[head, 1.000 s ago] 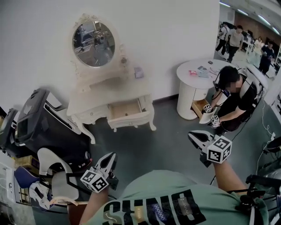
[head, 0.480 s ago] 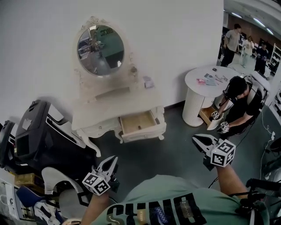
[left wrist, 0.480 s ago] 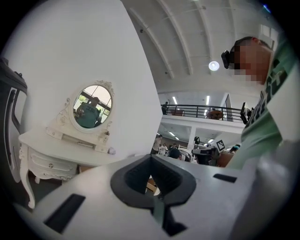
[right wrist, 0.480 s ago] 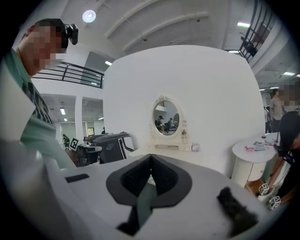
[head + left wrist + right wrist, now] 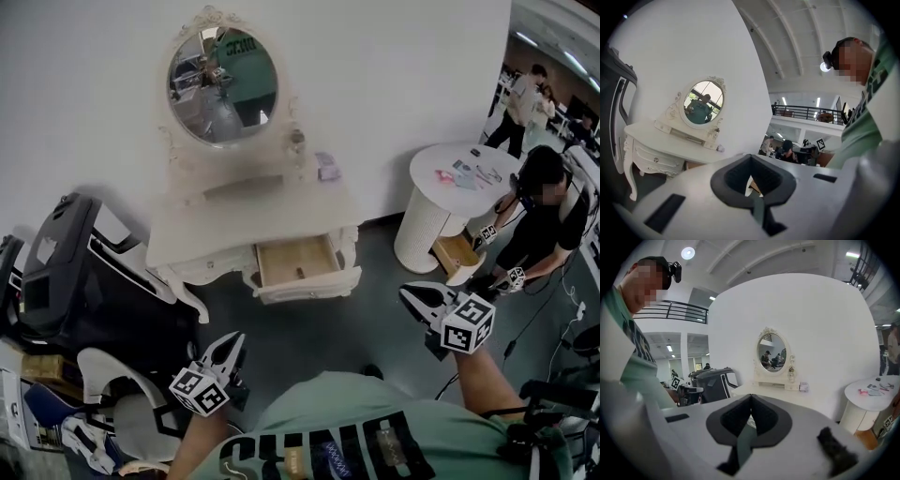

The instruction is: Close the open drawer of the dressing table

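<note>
A cream-painted dressing table (image 5: 234,220) with carved, scrolled trim and curved legs stands against a plain white wall. Its oval mirror (image 5: 222,77) sits upright in an ornate frame at the back of the smooth top. A small pinkish box (image 5: 327,167) lies near the top's right rear corner. The shallow rectangular drawer (image 5: 298,262) stands pulled out of the right half of the dressing table's front, showing a bare pale-wood inside behind a moulded cream front panel. In front of the dressing table and well apart from it are the left gripper (image 5: 234,337) and the right gripper (image 5: 406,292). Both are pale plastic with dark pads and a marker-printed cube, and both have their jaws pressed together on nothing. A round white counter (image 5: 436,183) on a ribbed drum base stands to the dressing table's right, and a glossy black moulded shell (image 5: 66,272) to its left.
</note>
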The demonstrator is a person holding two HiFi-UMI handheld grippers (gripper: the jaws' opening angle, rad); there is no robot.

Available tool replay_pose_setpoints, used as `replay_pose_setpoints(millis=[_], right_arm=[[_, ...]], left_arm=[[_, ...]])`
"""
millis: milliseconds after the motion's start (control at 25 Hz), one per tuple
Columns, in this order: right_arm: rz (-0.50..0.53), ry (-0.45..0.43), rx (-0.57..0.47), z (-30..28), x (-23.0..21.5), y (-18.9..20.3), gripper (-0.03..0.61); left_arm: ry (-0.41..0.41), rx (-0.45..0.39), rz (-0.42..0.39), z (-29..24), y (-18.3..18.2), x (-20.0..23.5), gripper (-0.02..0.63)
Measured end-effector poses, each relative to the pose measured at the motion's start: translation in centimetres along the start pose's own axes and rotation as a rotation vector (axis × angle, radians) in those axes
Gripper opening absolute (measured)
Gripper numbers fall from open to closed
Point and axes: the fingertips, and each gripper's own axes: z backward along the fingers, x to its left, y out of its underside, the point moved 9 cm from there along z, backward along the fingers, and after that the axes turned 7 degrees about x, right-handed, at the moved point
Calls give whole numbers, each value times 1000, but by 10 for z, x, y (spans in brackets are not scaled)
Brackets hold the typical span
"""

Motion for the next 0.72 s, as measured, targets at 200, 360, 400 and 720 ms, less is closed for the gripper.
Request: replay_pose_setpoints(millis=[200,360,400,720], right_arm=[[14,-65,5,-18,-50,-2,12],[58,-155,-5,-32,-141,-27,12],[79,-176,-7,-36,-162,-33,12],[62,-293,8,-65,-261,-34,12]], left_arm=[[-87,-33,-21,-24,-9,-9,8],[-156,-46,12,-101,-14,-35,8],[-167,-40,13,-121,-13,-41,8],[-222,-13,2,-217,-20,-71,8]])
